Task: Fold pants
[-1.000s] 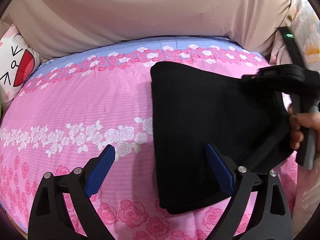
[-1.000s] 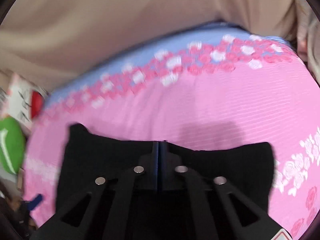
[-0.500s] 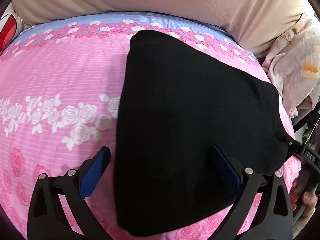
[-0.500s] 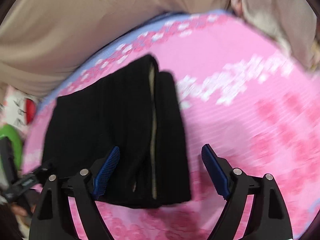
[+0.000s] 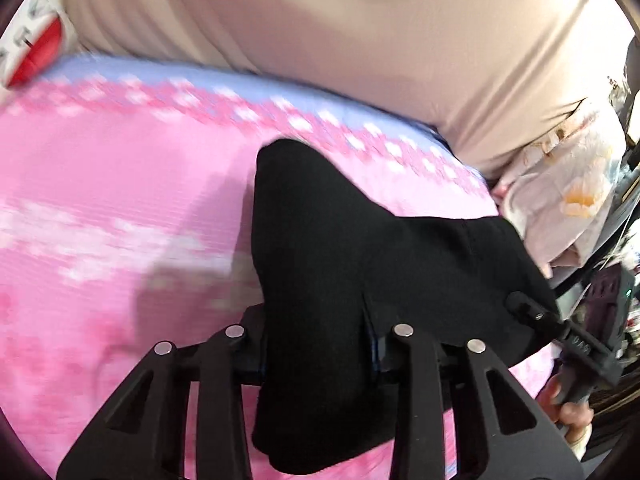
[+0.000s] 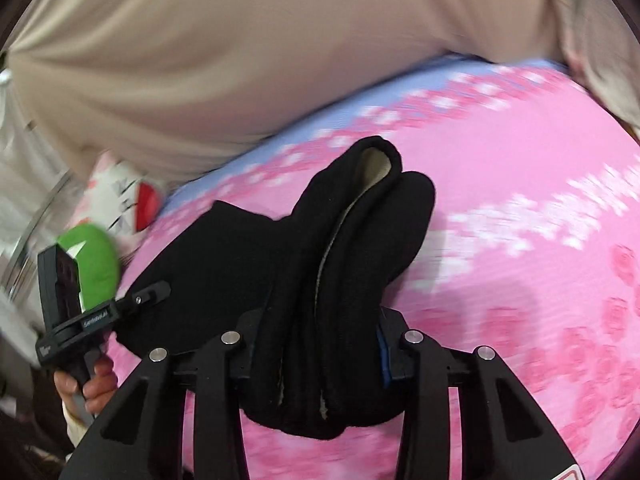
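The black pants (image 5: 360,248) are a folded bundle on the pink floral bed sheet (image 5: 100,240). My left gripper (image 5: 316,356) is shut on the bundle's near edge. In the right wrist view the pants (image 6: 340,280) show stacked layers with a pale lining, and my right gripper (image 6: 316,356) is shut on their other end. Each gripper shows in the other's view, the right one (image 5: 532,312) at the bundle's right corner, the left one (image 6: 152,292) at its left corner. The bundle's ends look lifted off the sheet.
A beige quilt (image 5: 340,28) lies along the bed's far side. A white cartoon pillow (image 6: 120,196) and a green cushion (image 6: 96,264) sit at the left, a floral pillow (image 5: 560,200) at the right. The pink sheet (image 6: 520,280) spreads around the pants.
Both grippers were open over the pants half a second ago. Now both have closed on the bundle's opposite ends. The views are blurred from motion.
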